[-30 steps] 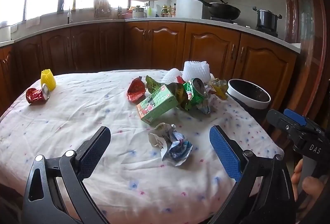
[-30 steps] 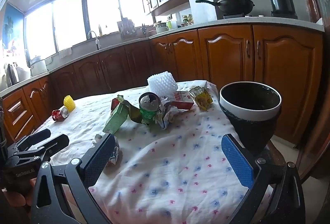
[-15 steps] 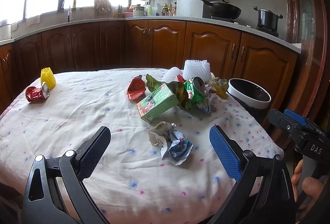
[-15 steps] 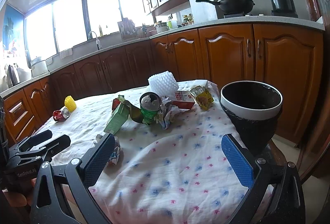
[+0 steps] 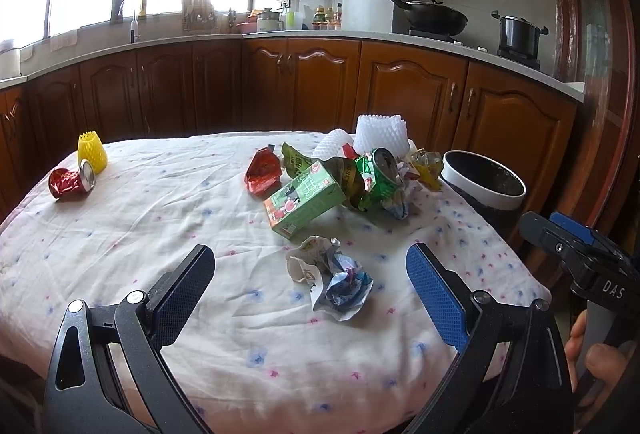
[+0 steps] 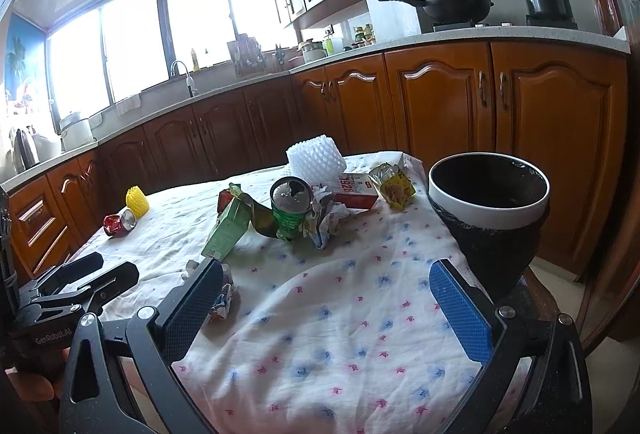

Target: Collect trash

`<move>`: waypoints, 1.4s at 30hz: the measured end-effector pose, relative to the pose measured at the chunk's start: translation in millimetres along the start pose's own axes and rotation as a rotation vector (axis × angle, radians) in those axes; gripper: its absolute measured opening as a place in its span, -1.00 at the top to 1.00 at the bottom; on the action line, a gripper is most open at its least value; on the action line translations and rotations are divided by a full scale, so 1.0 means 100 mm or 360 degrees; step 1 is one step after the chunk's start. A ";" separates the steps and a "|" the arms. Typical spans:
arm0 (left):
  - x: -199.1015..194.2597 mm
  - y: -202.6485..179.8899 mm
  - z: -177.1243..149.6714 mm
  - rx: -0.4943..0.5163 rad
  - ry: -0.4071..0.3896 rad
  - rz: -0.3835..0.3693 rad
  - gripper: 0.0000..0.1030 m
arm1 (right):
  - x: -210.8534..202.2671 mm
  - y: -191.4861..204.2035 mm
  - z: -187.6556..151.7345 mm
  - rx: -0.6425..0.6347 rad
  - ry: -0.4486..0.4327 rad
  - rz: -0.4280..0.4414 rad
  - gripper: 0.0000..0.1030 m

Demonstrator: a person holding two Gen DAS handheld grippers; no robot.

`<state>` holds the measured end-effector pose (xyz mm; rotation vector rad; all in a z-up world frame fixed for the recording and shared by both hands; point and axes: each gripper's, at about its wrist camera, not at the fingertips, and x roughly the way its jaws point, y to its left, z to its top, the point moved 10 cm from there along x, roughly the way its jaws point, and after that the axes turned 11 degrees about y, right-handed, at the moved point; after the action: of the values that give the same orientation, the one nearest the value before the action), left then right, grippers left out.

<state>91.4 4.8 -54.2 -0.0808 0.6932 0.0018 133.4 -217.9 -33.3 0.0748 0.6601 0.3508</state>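
Note:
Trash lies on a table under a white flowered cloth [image 5: 160,218]. A crumpled paper wrapper [image 5: 330,278] lies just ahead of my open, empty left gripper [image 5: 312,294]. Behind it are a green carton [image 5: 306,202], a crushed green can [image 5: 380,174], a red wrapper [image 5: 262,174], white foam nets [image 5: 382,130] and a yellow wrapper [image 5: 428,166]. A black bin with a white rim [image 6: 490,206] stands at the table's right edge. My right gripper [image 6: 332,308] is open and empty above the cloth near the bin.
A crushed red can [image 5: 72,182] and a yellow foam net [image 5: 92,150] lie at the far left of the table. A red and white box [image 6: 356,190] lies by the pile. Wooden cabinets and a counter run behind the table.
Both grippers stay open. The views have shifted only slightly; nothing on the table has moved.

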 end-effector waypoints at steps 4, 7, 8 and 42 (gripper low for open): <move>0.02 -0.01 -0.01 0.0001 0.0004 0.0000 -0.92 | 0.01 0.01 -0.01 0.0001 0.0000 0.0001 -1.00; 0.04 -0.03 0.00 0.0006 0.0008 0.0000 -0.92 | 0.01 0.02 -0.02 0.0002 0.0003 0.0002 -1.00; 0.03 -0.03 0.00 0.0003 0.0008 0.0000 -0.92 | 0.02 0.03 -0.03 0.0003 0.0004 0.0003 -1.00; 0.31 -0.05 -0.11 -0.0023 0.0176 -0.0068 -0.92 | 0.25 -0.02 -0.05 0.0094 0.0133 0.0086 -0.99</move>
<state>108.5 -1.9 -82.0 -0.1103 0.8018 -0.0387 149.1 -211.7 -52.4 0.1349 0.7523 0.3881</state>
